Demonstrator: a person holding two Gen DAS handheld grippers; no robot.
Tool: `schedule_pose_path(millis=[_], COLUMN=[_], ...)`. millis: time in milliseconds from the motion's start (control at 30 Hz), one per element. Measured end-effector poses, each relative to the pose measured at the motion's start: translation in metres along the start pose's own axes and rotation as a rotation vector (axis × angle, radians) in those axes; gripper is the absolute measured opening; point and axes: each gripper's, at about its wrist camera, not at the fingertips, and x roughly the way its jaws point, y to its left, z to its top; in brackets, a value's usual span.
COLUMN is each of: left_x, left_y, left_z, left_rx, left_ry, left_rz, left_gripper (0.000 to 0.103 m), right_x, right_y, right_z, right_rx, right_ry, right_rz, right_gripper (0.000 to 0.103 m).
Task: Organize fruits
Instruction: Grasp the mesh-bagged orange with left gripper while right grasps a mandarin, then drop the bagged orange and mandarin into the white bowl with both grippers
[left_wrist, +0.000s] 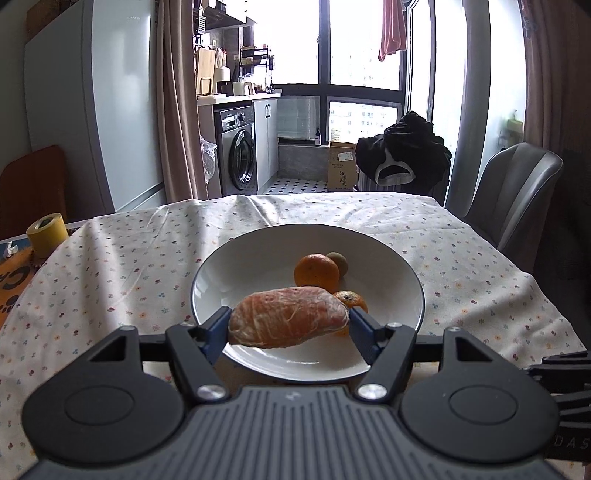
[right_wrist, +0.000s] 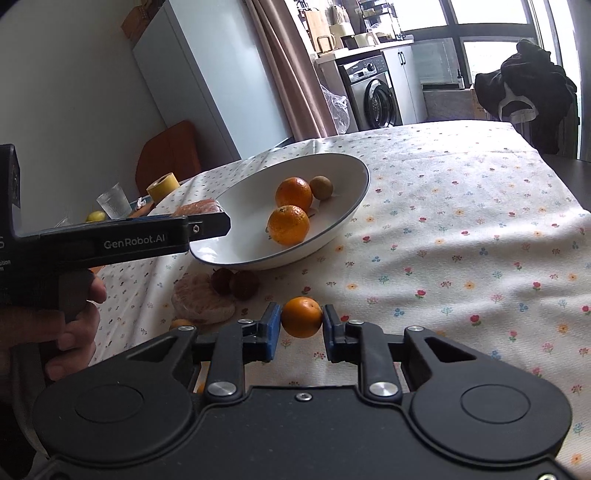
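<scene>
My left gripper is shut on a peeled pomelo segment and holds it over the near rim of the white plate. The plate holds two oranges and a small brown-green fruit. My right gripper is shut on a small orange, just above the tablecloth in front of the plate. In the right wrist view the left gripper reaches in from the left with the segment.
On the floral cloth below the plate lie another peeled segment, two dark red fruits and a small orange piece. A yellow tape roll and a glass stand left. A grey chair stands right.
</scene>
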Motion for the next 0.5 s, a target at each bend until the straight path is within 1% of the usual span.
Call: schedule_pose_path(millis=[67,200,233,300,500], left_x=[0.002,0.003,0.002,-0.002,-0.014], left_y=[0.001,0.006,0.008,0.014,0.026], left_z=[0.002,0.003,0.003,0.003,0.002], left_rx=[-0.006,-0.034,-0.045,-0.07,-0.091], left_ry=[-0.015,-0.027,-0.028,-0.029,-0.026], left_rz=[-0.022,0.005,0.009,0.01,0.016], left_gripper=[0.069,0.073,0.075,0.077,0.077], right_x=[0.0,-0.001,-0.001,-0.001,0.003], right_y=[0.0,0.0,0.0,0.0,0.001], right_z=[0.003,0.011,0.014,0.018,0.03], right_rx=[0.001,0.0,-0.002,-0.008,-0.018], right_ry=[-0.009,-0.029,-0.034,-0.045,-0.063], right_rz=[-0.004,-0.007,-0.007,-0.008,-0.008], right_gripper=[0.023,0.023,0.023,0.023,0.023])
